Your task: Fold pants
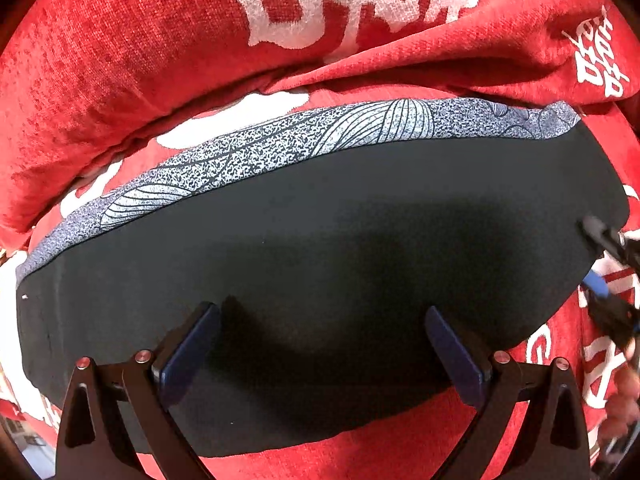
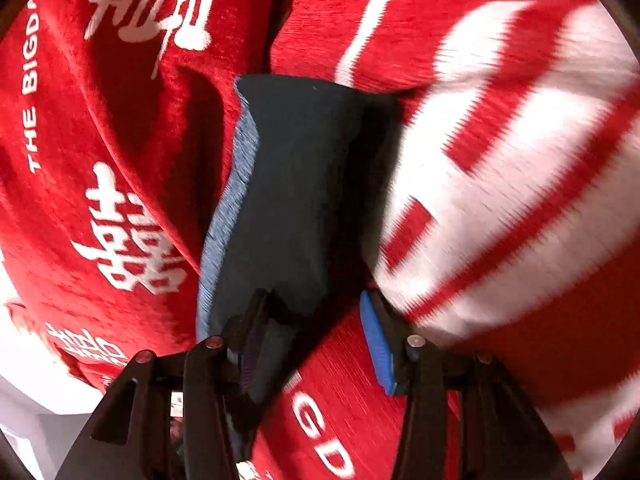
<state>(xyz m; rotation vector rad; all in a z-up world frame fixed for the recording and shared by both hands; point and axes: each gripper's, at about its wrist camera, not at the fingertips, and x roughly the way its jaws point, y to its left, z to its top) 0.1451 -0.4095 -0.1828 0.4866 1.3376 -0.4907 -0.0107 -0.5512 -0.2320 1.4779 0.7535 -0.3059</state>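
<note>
The left gripper [image 1: 322, 344] points straight down over the pants [image 1: 320, 240] with its jaws spread wide and nothing between them; the dark cloth lies flat below, and I cannot tell whether the pads touch it. From there the pants spread outward as a long, smooth dark slab, with a band of patterned grey-white fabric [image 1: 280, 144] showing along the edge from nine o'clock round to two o'clock, as though a lower layer peeks out from under the top one. Beyond that edge a red blanket with white lettering [image 1: 160, 60] bunches up at twelve o'clock and covers the surface all round.

The right gripper [image 2: 316, 332] comes in at a slant at the short end of the garment. Its jaws stand about half open, and the left pad sits against a corner of the dark cloth, while the blue right pad [image 2: 378, 344] is clear of it, so I judge it is not clamping anything. In the left camera that gripper shows at the three o'clock rim, right by the end of the pants.

As I read it, the pants are already doubled lengthwise, leg on leg, and lie neat. What is left is likely to be bringing one end over the other, and no grip is yet made for that.
</note>
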